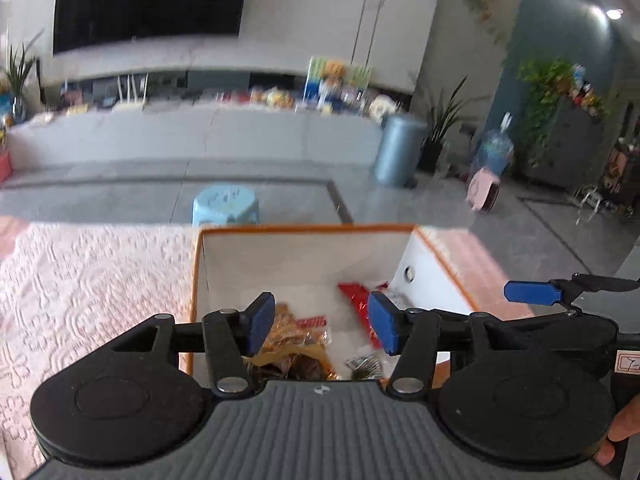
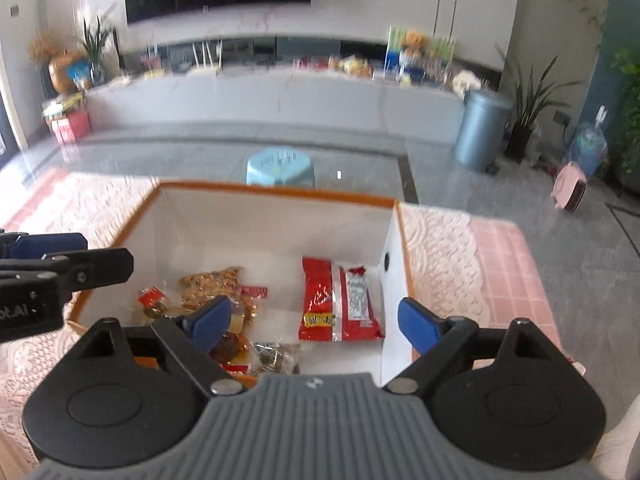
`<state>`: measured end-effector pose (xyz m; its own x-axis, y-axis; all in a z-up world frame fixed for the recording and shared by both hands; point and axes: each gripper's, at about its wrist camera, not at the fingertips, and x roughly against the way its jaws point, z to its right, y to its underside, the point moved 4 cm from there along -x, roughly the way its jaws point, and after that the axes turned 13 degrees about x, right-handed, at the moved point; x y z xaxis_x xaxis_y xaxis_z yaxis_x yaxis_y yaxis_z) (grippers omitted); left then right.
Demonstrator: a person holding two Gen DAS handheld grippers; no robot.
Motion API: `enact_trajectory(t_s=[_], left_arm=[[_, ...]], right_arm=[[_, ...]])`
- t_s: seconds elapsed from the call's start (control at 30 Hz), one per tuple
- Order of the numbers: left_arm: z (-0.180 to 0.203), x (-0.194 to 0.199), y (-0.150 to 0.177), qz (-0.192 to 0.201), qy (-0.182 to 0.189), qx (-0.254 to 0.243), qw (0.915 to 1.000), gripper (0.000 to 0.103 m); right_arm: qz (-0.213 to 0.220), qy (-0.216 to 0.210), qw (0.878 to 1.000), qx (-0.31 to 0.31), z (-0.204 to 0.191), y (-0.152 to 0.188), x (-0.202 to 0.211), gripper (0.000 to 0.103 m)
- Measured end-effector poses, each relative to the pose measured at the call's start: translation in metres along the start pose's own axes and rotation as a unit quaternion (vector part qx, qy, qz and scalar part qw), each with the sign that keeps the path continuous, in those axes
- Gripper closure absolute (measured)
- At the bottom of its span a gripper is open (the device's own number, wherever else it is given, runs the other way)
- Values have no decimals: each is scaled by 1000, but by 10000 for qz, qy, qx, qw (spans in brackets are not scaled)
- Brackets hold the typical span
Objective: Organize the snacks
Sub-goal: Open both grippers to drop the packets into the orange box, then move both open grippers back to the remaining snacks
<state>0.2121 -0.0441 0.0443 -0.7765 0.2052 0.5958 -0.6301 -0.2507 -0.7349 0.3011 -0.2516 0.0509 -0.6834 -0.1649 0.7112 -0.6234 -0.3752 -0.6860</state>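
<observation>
Hovering wide, both claws, left (image 1: 322,324) and right (image 2: 314,320), half-hiding boxed snacks (image 2: 340,300).

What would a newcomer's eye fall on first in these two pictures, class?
Probably the white box with orange rim on the pink lace tablecloth, and the red snack packet lying inside at its right, beside a heap of clear-wrapped snacks on the left. Next, the open right gripper and left gripper over the box.

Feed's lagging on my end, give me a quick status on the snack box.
Left hand-held gripper open, empty, over box. Right hand-held gripper open, empty, over box too. Red packet and other snacks lie inside. Nothing in the way.
</observation>
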Motion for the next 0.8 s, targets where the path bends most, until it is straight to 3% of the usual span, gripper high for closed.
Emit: enact_trajectory(t_s=[0.4,0.57,0.8], left_arm=[[7,59,34,793,266,-347,9959,37],[3,61,60,688,205,-407,9966,37],[-17,55,101,227,50,-329,9992,37]], right_arm=[[1239,240,9920,-31,-28,53,97,13],[1329,217,9909,-43,-50,88,114,13],[1023,133,9942,-303,-70,138,110,14]])
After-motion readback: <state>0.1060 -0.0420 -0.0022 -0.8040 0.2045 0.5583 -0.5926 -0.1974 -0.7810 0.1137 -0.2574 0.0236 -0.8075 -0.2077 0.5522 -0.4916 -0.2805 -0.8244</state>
